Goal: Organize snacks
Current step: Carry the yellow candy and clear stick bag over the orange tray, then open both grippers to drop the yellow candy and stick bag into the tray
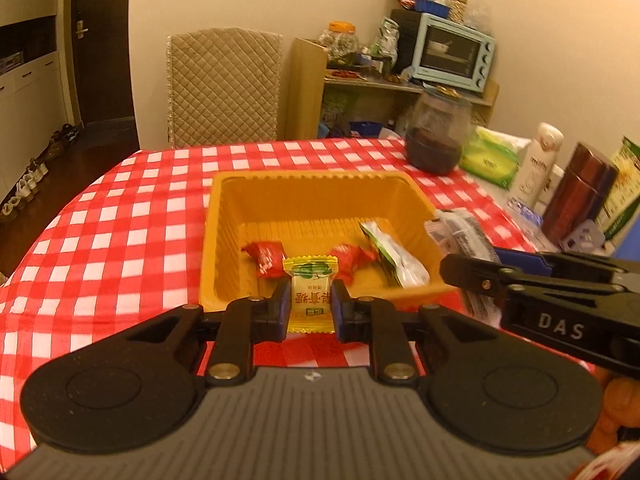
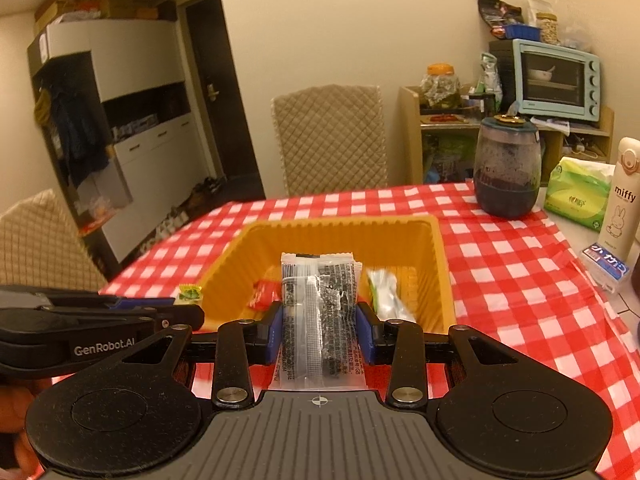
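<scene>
Presently the left tool [image 1: 310,306] is clenched on a yellow candy packet [image 1: 310,298], held at the near rim of the orange tray [image 1: 316,196] on the checkered desk [image 1: 120,200]. Right tool [image 2: 320,330] grips a clear dark-printed snack packet [image 2: 318,312] over the same near rim. Inside the tray lie two red candies [image 1: 266,258] and a green-white packet [image 1: 394,256].

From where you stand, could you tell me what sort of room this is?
Most likely a home dining area: a checked tablecloth on the table, a padded chair behind it, and a small blue oven on a cluttered shelf.
</scene>
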Action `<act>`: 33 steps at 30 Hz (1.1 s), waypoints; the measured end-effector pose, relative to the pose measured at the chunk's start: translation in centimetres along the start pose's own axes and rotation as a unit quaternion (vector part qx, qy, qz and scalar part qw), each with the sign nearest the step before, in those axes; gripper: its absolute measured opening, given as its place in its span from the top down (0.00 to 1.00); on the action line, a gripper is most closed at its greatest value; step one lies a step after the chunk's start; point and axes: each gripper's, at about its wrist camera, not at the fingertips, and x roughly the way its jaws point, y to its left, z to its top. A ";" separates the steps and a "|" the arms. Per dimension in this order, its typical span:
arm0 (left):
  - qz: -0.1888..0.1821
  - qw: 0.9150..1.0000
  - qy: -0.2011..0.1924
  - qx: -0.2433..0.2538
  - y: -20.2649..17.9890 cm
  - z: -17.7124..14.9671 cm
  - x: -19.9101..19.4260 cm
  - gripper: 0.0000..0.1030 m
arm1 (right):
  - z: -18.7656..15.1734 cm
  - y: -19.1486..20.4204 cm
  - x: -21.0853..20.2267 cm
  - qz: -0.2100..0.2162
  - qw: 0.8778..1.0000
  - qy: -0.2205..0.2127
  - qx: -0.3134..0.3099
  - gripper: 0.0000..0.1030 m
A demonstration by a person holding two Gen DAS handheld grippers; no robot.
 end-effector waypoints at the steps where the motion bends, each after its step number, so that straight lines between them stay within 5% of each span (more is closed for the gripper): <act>1: 0.002 1.000 -0.001 -0.001 0.2 0.4 0.3 0.82 | 0.4 0.0 0.2 -0.001 1.000 -0.002 0.004 0.63; 12: 0.010 1.000 -0.001 -0.020 2.5 3.1 4.0 0.82 | 3.5 -1.3 4.4 -0.031 0.999 -0.010 0.040 0.63; 25: -0.002 0.999 0.026 -0.025 2.9 3.7 7.8 0.82 | 3.3 -2.5 9.4 -0.047 0.998 0.016 0.049 0.63; 27: -0.007 0.999 0.034 -0.031 3.1 3.6 8.1 0.76 | 3.2 -2.6 9.6 -0.046 0.997 0.019 0.051 0.63; 28: -0.004 0.999 0.035 -0.034 3.3 3.6 8.2 0.60 | 3.1 -2.7 9.6 -0.047 0.997 0.020 0.052 0.63; 29: 0.000 0.999 0.032 -0.034 3.3 3.6 8.2 0.57 | 3.1 -2.8 9.6 -0.047 0.997 0.020 0.053 0.63; 33: 0.008 0.999 0.028 -0.035 3.7 3.7 7.6 0.57 | 3.2 -3.2 9.3 -0.044 0.997 0.020 0.065 0.63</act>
